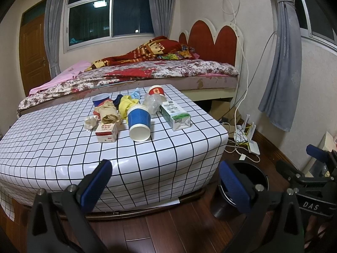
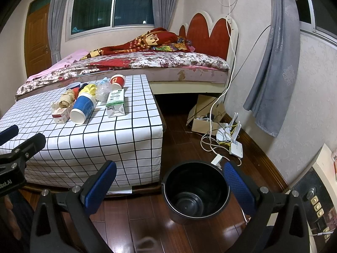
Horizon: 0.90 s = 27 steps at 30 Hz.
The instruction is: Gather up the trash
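Trash heaped mid-frame on the checked tablecloth (image 1: 63, 147), nothing collected yet by the look of it. Black bin (image 2: 195, 191) on the floor at lower centre of the right wrist view, empty, just beside the table's corner.

Left gripper (image 1: 164, 181) at the bottom of its frame, spread wide, holding nothing. Right gripper (image 2: 168, 181) likewise gaping wide and empty, framing the bin.

Nearest pick: blue paper cup (image 1: 139, 122), lying on its side, mouth toward the camera. Likely very light, thin-walled, easy to crush; best pinched across the rim or gently across the body. Beside it to the left, small red-and-white box (image 1: 107, 131), probably stiff card, flat faces good for a square grip. To the right, green-and-white carton (image 1: 175, 112), lying flat; weight unknown, may hold liquid, so better taken across the narrow sides. Behind, clear crumpled plastic (image 1: 152, 103), probably soft and slippery, wanting a deep bite. Yellow wrapper (image 1: 125, 105) and brown crumpled paper (image 1: 108, 110), soft, grab anywhere. Red cup (image 1: 157, 91) and dark blue cup (image 1: 101, 99) at the back, same care as the first.
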Tool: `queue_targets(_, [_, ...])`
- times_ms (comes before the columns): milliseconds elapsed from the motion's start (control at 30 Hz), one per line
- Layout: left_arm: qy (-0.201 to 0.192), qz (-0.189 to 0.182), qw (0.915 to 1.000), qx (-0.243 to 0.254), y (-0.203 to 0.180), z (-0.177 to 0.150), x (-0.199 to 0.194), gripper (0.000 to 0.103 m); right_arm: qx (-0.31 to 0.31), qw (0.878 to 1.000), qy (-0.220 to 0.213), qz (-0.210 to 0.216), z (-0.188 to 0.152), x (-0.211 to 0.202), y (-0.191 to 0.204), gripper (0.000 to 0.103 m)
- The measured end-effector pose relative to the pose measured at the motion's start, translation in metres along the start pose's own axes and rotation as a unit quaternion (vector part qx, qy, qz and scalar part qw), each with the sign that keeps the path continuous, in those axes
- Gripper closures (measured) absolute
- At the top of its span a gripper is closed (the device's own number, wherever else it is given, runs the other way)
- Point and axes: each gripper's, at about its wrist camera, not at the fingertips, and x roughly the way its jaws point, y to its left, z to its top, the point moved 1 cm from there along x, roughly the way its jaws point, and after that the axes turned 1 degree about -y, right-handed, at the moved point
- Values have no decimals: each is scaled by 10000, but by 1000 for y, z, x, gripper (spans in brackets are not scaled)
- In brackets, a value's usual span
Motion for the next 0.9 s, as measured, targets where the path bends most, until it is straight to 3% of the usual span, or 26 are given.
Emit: queue_targets(900, [38,7,9999,-128,6,-2,4,1,12,10000,47,67,-1,5,-1,1])
